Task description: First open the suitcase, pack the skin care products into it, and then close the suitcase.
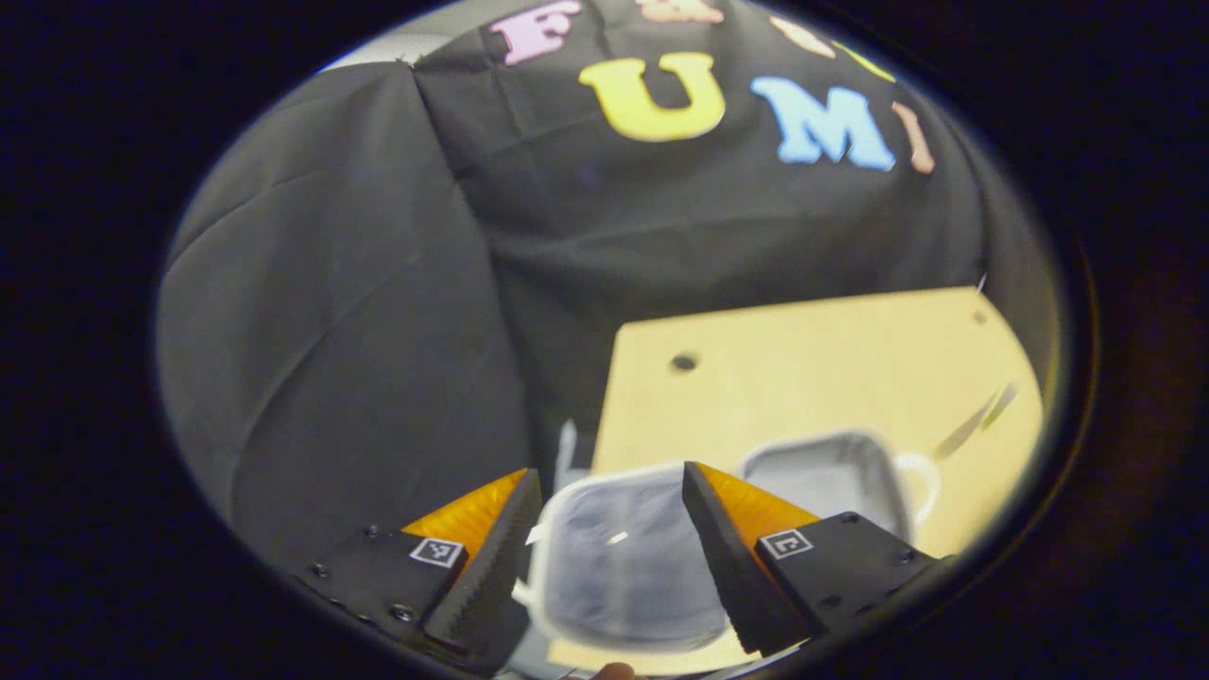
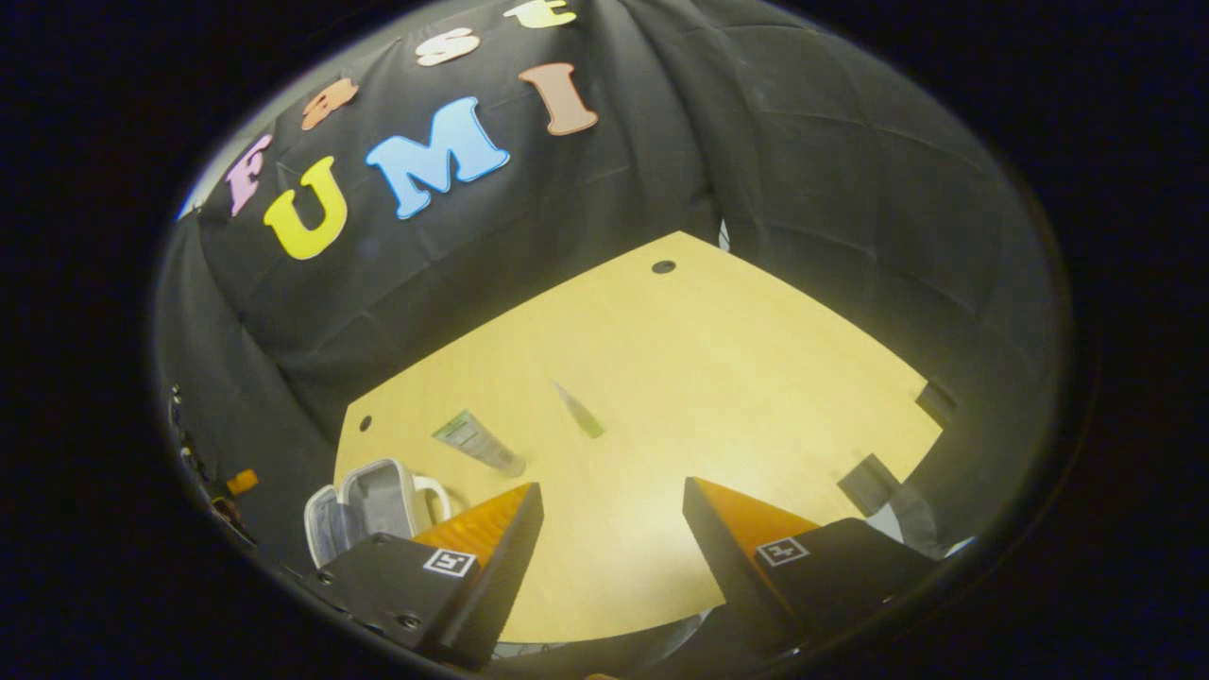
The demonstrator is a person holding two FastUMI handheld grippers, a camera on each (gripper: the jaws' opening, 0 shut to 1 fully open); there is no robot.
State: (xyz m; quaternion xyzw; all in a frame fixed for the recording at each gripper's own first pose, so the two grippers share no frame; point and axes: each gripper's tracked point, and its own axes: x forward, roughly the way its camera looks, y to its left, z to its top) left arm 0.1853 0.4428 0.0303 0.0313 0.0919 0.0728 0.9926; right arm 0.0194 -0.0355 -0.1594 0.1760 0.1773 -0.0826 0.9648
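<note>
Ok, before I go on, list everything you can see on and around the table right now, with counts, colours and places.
Suitcase: one, small, white-rimmed with grey lining, lying open in two halves at the table's near-left corner in the right gripper view; directly ahead of the left gripper's fingers in the left gripper view.
Skin care tubes: two on the tabletop, apart from the suitcase; a grey-green tube nearer the case, a slim green tube toward the middle.
Table: one, light wood, with small holes near its corners.
Left gripper: orange and black fingers, open, nothing between them.
Right gripper: orange and black fingers, open, over bare tabletop.
</note>
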